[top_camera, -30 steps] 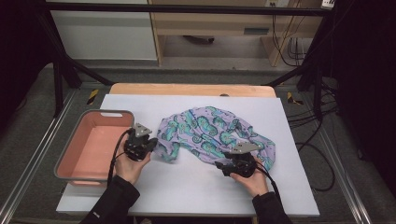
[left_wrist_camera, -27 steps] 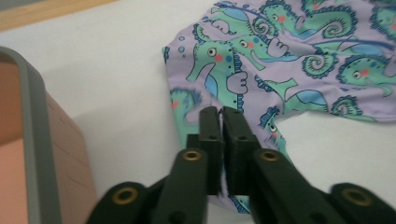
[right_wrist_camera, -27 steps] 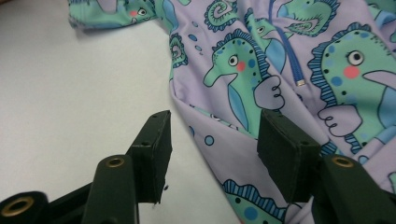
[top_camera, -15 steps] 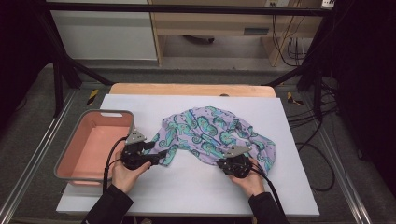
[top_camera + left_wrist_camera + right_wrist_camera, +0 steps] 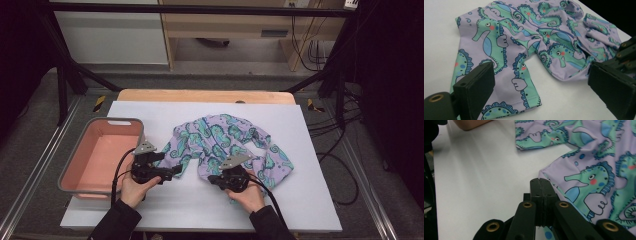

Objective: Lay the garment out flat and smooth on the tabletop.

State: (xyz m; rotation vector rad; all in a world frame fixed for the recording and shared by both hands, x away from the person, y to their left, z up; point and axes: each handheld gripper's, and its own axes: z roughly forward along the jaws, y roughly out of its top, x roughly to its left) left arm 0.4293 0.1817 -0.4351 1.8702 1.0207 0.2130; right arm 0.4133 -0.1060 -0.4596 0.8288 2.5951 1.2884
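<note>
**Left jaws wide, right jaws pinched at the cloth's edge**

Fingers of my left gripper (image 5: 541,82) stand wide apart, having just been opening, and in the left gripper view one black pad (image 5: 477,88) sits low at the left while the other rises at the right edge. Between them lies the seahorse-print cloth (image 5: 529,45): a lilac garment with green and blue seahorses, its short sleeve flat on the white table cover (image 5: 439,42) in front of the left pad. Neither pad presses on the fabric there; white surface shows between the sleeve's hem and the right pad.

In the right gripper view, my right gripper (image 5: 541,181) has its two pads closed flat against each other. Their tips sit at the near edge of the cloth (image 5: 599,170), where a lilac fold meets the white cover (image 5: 479,182). Whether a thin bit of fabric is caught between the pads, I cannot tell.

From the high view, the cloth (image 5: 225,137) lies crumpled and partly spread across the middle of the white cover (image 5: 310,120). My left gripper (image 5: 172,171) is at its left end, just beside the pink bin (image 5: 70,172), which stands at the cover's left side. My right gripper (image 5: 220,177) is at the cloth's near edge, close to its middle. Both of my hands come in from the near side of the table, well apart from each other.
</note>
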